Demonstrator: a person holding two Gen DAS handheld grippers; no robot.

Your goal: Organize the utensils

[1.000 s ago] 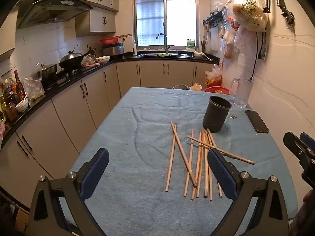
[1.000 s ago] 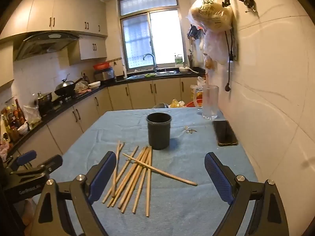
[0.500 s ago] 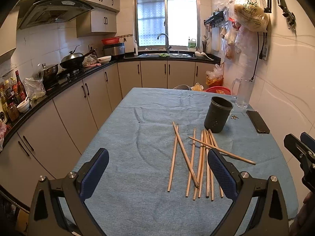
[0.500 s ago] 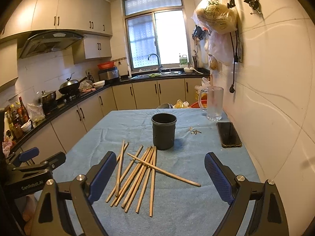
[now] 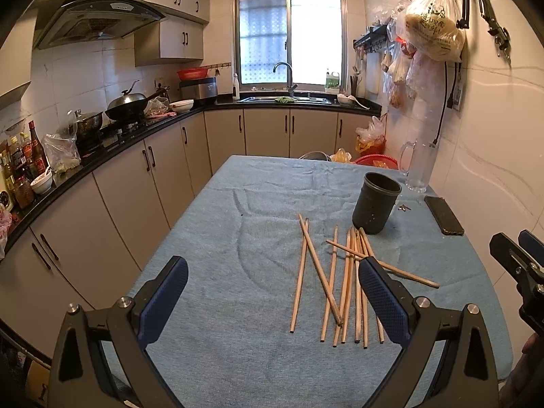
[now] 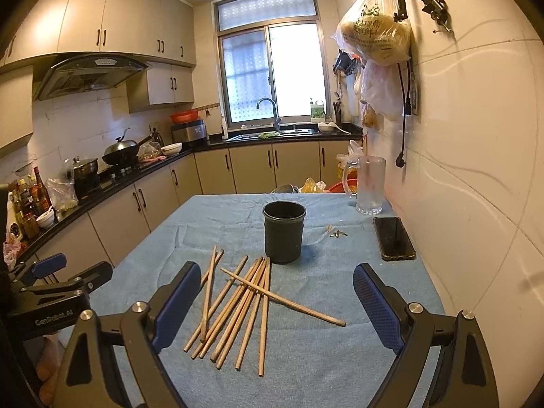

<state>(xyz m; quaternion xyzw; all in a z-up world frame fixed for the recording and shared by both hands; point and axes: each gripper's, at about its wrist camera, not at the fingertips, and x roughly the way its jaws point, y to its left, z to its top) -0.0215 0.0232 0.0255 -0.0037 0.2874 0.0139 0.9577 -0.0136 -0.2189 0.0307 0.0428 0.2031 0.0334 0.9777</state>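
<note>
1. Two hand-held grippers, both above the near end of the table. Left gripper (image 5: 272, 292): jaws spread wide, nothing between the blue pads. Right gripper (image 6: 273, 301): jaws likewise spread wide and empty.
2. Wooden chopsticks (image 6: 238, 302), a loose pile lying flat on the blue tablecloth (image 6: 323, 357); most lie roughly parallel, and one lies crosswise over the others, its tip pointing toward the wall side.
3. Dark cylindrical holder (image 6: 284, 233), upright, just beyond the far ends of the chopsticks; nothing shows above its rim.
4. Black phone (image 6: 393, 238), flat on the cloth near the wall.
5. Clear glass mug (image 6: 370, 183), upright at the far corner, behind the phone.
6. Small metal bits (image 6: 336, 234), between holder and phone; too small to identify.
</note>
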